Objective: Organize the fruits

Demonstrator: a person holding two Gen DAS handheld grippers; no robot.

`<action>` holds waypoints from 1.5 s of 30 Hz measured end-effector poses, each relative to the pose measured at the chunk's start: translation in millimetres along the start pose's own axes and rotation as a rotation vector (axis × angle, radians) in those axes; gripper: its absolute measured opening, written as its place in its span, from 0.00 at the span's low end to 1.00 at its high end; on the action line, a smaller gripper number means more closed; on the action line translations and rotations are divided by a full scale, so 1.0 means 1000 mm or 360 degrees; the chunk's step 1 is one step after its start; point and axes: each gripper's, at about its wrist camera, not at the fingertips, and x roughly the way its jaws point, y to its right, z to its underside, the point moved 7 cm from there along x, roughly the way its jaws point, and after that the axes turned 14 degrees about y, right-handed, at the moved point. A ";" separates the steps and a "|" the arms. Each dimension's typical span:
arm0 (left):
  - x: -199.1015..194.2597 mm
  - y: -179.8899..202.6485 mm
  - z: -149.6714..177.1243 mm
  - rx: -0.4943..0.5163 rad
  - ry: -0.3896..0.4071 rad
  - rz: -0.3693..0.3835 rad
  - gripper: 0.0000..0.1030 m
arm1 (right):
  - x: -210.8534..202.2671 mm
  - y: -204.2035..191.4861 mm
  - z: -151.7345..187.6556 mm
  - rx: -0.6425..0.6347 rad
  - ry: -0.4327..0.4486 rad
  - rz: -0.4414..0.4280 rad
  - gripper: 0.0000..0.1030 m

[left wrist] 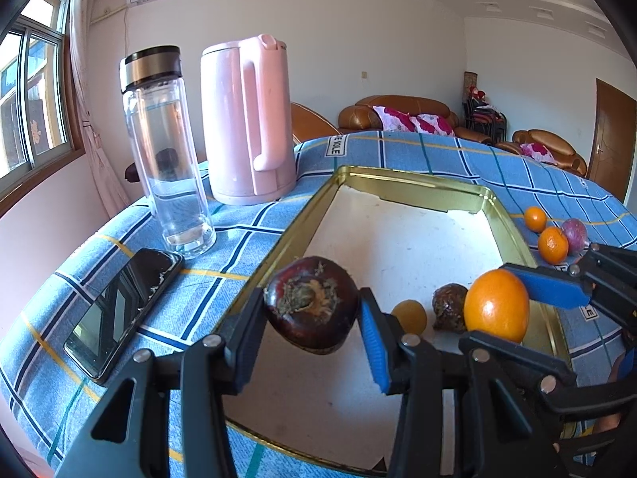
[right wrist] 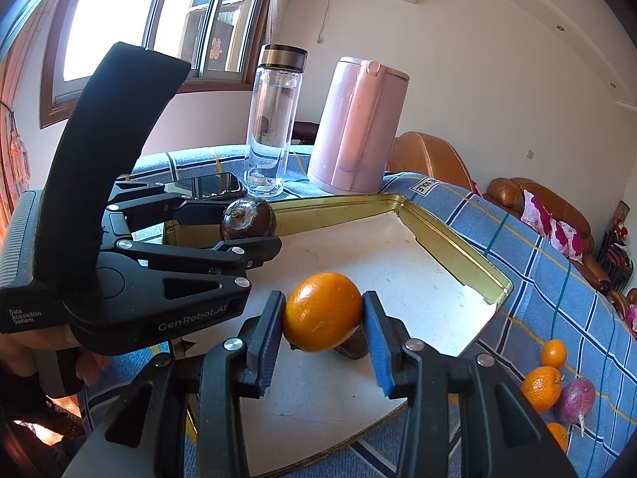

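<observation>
My left gripper (left wrist: 312, 306) is shut on a dark brown water chestnut (left wrist: 310, 302), held above the near left part of a gold metal tray (left wrist: 398, 177) with a white floor. My right gripper (right wrist: 323, 314) is shut on an orange (right wrist: 322, 310) over the tray's near middle; the same orange (left wrist: 495, 304) shows at right in the left wrist view. On the tray floor lie a small yellow-orange fruit (left wrist: 410, 316) and a second brown chestnut (left wrist: 450, 306). In the right wrist view the left gripper (right wrist: 247, 219) holds its chestnut (right wrist: 247, 219) over the tray's far left.
A glass bottle (left wrist: 163, 151), a pink kettle (left wrist: 249, 119) and a black phone (left wrist: 123, 310) stand left of the tray on the blue checked cloth (left wrist: 438, 151). Small oranges (right wrist: 541, 388) and a purple fruit (right wrist: 575, 400) lie on the cloth right of the tray. Brown sofas stand behind.
</observation>
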 end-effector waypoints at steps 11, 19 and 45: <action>0.005 0.001 0.006 -0.0001 -0.0062 0.0019 0.46 | 0.006 -0.003 0.005 -0.0003 -0.0063 -0.0029 0.40; -0.001 -0.001 0.003 -0.0011 -0.0014 -0.0014 0.52 | 0.006 0.002 0.004 0.0008 -0.0066 0.0027 0.63; -0.063 0.145 -0.025 0.0095 0.0216 0.0364 0.80 | -0.156 0.129 0.066 0.0403 0.0030 0.0672 0.65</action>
